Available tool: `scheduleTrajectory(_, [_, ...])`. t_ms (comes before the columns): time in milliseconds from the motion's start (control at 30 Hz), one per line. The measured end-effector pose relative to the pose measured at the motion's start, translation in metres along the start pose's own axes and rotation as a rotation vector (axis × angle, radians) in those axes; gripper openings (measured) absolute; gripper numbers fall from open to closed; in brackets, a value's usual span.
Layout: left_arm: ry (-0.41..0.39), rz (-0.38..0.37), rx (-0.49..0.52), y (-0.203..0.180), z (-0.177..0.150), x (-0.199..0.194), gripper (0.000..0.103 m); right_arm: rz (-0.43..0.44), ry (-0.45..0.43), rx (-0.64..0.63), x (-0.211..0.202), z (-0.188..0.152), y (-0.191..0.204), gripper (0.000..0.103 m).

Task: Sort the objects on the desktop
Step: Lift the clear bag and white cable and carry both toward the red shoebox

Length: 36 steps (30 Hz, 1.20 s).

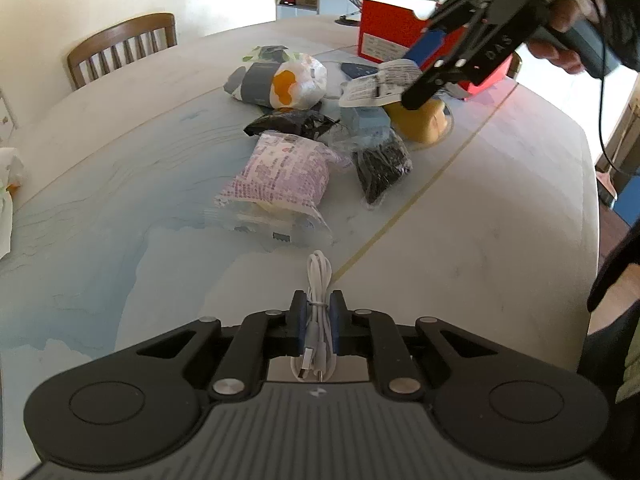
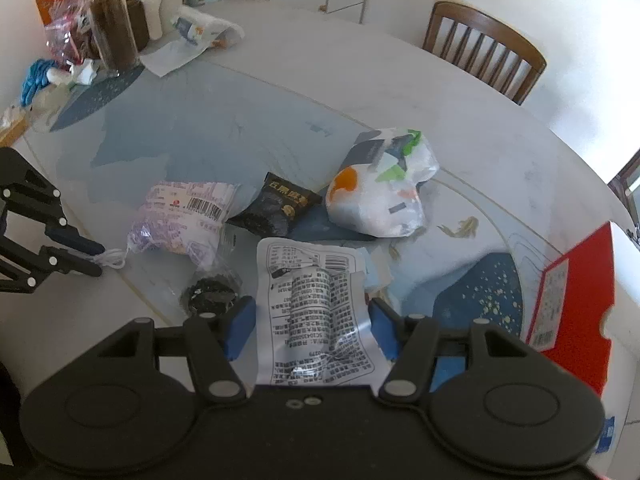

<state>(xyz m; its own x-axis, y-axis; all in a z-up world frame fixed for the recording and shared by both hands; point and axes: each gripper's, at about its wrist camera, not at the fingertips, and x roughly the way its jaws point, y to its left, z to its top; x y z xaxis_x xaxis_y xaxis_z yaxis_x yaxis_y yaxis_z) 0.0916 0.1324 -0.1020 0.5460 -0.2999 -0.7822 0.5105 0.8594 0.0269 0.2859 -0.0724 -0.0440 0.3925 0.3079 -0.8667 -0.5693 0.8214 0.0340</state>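
Note:
My left gripper [image 1: 318, 312] is shut on a coiled white USB cable [image 1: 319, 280], held low over the near part of the table; it also shows in the right wrist view [image 2: 96, 258]. My right gripper [image 2: 312, 312] is shut on a white printed snack packet [image 2: 316, 312] and holds it above the pile; it also shows in the left wrist view [image 1: 416, 96]. On the table lie a purple-printed bag [image 1: 280, 172], a black snack packet [image 2: 276, 208], a clear bag of dark contents [image 1: 380, 164] and a white bag with an orange patch [image 1: 288, 80].
A red box [image 1: 384, 36] stands at the far side of the table, also at the right in the right wrist view [image 2: 572, 304]. A yellow object [image 1: 420, 120] sits under the right gripper. Jars and clutter [image 2: 108, 28] stand at the far left. A wooden chair [image 2: 484, 48] is behind the table.

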Motion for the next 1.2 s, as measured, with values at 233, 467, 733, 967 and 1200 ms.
scheduleTrajectory(233, [-0.023, -0.003, -0.029, -0.005, 0.011, -0.006, 0.01, 0.006, -0.033, 0.054, -0.017, -0.01, -0.007, 0.061])
scheduleTrajectory(467, [-0.053, -0.019, -0.038, -0.016, 0.03, -0.015, 0.01, 0.003, -0.058, 0.082, -0.034, -0.02, -0.013, 0.061])
scheduleTrajectory(733, [-0.094, -0.026, -0.035, -0.035, 0.062, -0.023, 0.01, -0.009, -0.094, 0.121, -0.057, -0.034, -0.024, 0.061])
scheduleTrajectory(967, [-0.117, -0.034, 0.006, -0.057, 0.096, -0.022, 0.01, -0.024, -0.139, 0.157, -0.082, -0.048, -0.041, 0.061])
scheduleTrajectory(1200, [-0.14, -0.037, 0.023, -0.076, 0.13, -0.017, 0.01, -0.046, -0.175, 0.191, -0.105, -0.062, -0.065, 0.061])
